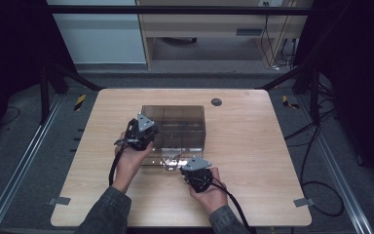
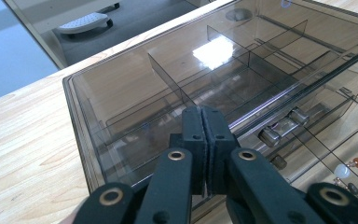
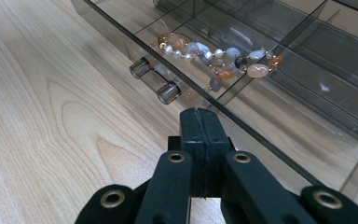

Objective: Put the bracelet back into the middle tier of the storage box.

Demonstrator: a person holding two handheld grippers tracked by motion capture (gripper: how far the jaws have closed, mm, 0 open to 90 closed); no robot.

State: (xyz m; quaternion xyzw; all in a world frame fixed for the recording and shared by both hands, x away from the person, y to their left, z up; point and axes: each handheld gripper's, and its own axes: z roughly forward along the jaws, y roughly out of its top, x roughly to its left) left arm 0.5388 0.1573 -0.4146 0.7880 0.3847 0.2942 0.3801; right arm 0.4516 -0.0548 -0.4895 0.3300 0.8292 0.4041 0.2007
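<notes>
Both grippers (image 2: 206, 140) (image 3: 200, 140) closed, empty

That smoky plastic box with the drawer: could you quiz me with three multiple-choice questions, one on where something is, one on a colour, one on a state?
1. Where does the bead bracelet lie?
A. on top of the box
B. in the pulled-out drawer
C. on the bare table

2. What colour is the organizer box?
A. see-through smoky grey
B. solid white
C. bright red

3. How do the jaws of the right gripper stand?
A. wide open
B. clamped on the bracelet
C. shut, with nothing between them

Answers: 1 B, the beads rest inside a drawer compartment behind its front wall. 2 A, the dividers show through its tinted walls. 3 C, the two pads meet, just short of the drawer front.
</notes>
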